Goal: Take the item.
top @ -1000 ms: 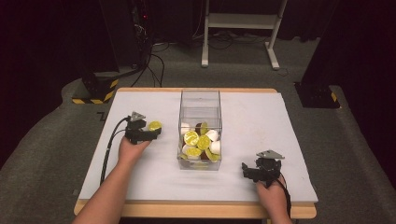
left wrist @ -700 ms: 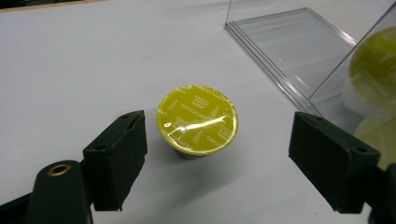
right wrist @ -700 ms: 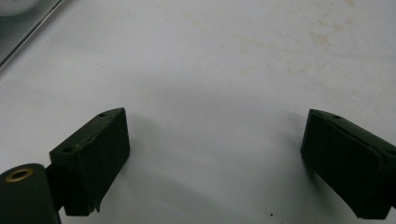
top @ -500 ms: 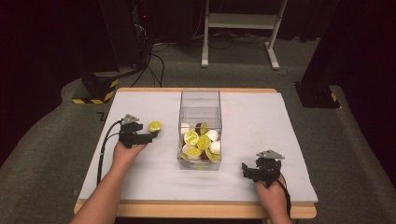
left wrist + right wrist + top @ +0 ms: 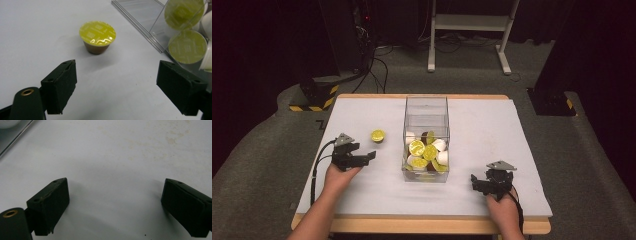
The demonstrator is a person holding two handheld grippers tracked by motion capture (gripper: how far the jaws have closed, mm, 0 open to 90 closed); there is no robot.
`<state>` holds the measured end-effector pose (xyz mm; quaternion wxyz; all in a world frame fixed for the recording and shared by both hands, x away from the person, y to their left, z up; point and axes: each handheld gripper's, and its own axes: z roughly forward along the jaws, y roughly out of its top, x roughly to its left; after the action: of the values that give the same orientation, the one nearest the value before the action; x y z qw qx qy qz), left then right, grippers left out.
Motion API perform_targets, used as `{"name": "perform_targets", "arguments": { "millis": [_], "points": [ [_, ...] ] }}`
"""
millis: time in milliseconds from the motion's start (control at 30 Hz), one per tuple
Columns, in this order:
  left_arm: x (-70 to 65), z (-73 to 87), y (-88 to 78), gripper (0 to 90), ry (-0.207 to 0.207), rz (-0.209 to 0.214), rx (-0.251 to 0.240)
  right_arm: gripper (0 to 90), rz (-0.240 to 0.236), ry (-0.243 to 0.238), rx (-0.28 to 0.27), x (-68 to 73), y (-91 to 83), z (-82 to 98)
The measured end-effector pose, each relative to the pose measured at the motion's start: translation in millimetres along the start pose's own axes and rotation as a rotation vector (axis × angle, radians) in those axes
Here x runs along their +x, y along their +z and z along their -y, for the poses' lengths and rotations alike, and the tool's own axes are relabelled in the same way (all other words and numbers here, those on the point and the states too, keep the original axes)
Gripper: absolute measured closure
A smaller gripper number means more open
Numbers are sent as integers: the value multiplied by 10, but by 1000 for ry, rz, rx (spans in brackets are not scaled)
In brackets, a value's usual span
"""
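A coffee capsule with a yellow foil lid stands upright on the white table, left of a clear plastic box. My left gripper is open, just short of the capsule and apart from it, with nothing between its jaws. The box holds several capsules, some yellow-lidded, some white. My right gripper is open over bare table at the front right, holding nothing.
The white table has a wooden front edge. The box's clear wall rises to the right of the loose capsule. Dark floor, cables and a white stand lie beyond the table.
My left gripper has drawn back toward the front of the table, away from the loose capsule, which stays in place. The right gripper has not moved.
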<state>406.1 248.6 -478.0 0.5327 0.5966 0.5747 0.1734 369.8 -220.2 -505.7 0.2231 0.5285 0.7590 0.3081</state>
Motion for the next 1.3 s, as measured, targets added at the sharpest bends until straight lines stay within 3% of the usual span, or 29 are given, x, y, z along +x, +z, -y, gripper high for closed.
{"name": "perform_targets", "arguments": {
  "millis": [100, 300, 433, 533, 633, 733, 1000, 1300],
  "points": [
    [24, 54, -77, 168, 18, -4, 10, 78, 0, 0, 0, 0, 0, 0],
    [58, 177, -171, 180, 15, -2, 21, 78, 0, 0, 0, 0, 0, 0],
    [55, 379, -270, 185, 49, -8, 59, 78, 0, 0, 0, 0, 0, 0],
    [47, 525, -332, 187, 82, -31, 122, 78, 0, 0, 0, 0, 0, 0],
    [1, 608, -410, 176, 125, -38, 138, 78, 0, 0, 0, 0, 0, 0],
    [-40, 699, -467, 173, 162, -54, 114, 78, 0, 0, 0, 0, 0, 0],
    [-21, 715, -499, 177, 164, -35, 113, 78, 1, 0, 0, 1, 0, 1],
    [-24, 721, -499, 180, 161, -40, 101, 78, 2, 0, -1, 1, -2, 2]
  ]
}}
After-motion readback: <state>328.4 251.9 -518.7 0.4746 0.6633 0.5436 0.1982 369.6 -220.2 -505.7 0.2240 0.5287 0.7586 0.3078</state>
